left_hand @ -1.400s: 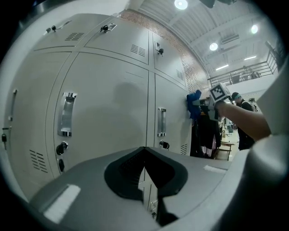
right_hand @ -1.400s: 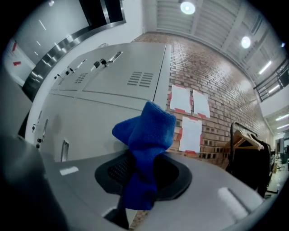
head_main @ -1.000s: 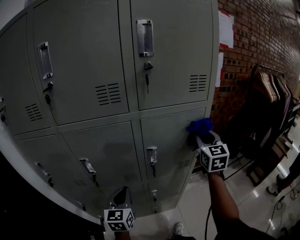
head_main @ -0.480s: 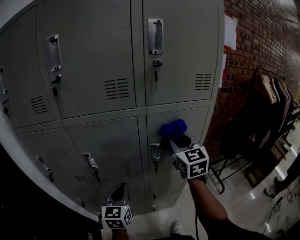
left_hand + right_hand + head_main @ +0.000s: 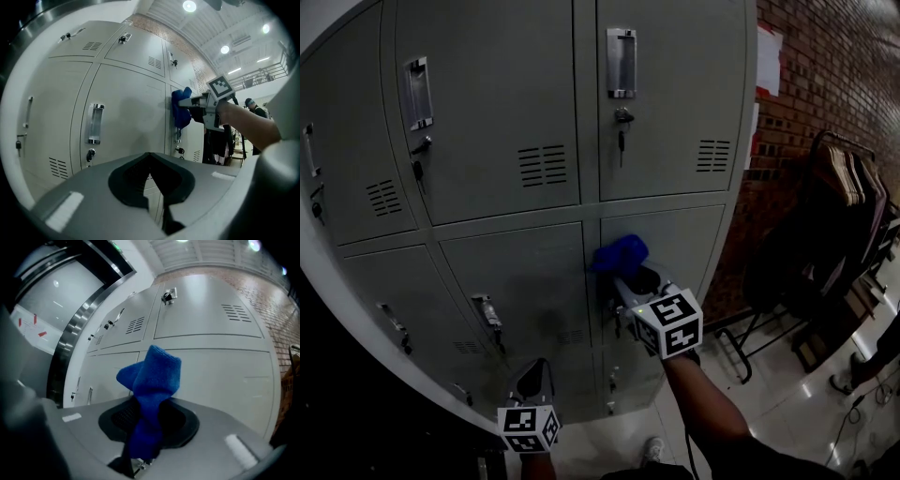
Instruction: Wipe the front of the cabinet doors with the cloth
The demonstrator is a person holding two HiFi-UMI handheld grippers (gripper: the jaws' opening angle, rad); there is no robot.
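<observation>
right gripper (image 5: 146, 437) pinching blue cloth (image 5: 152, 378), cloth on lower-right door (image 5: 680, 244) near its top-left corner. left gripper (image 5: 151, 161) jaws pressed together, empty. risk: cloth snags handle (image 5: 178, 137) just below, pulls free.

Colour log, locker bank and surrounds.
Noted plain royal blue on the cloth (image 5: 621, 253); flat pale grey on the cabinet doors (image 5: 506, 103), with bright silver on the handles (image 5: 621, 62) and dark slot stripes at the vents (image 5: 542, 165). Logged grey on the right gripper (image 5: 626, 277) body, black squares on white on its marker cube (image 5: 667, 323); same marking on the left gripper (image 5: 536, 373) cube. Recorded red-brown with pale mortar lines on the brick wall (image 5: 834, 84), white on the paper sheets (image 5: 769, 61), dark tones on the hanging garments (image 5: 853, 187), glossy off-white on the floor tiles (image 5: 797, 403).
</observation>
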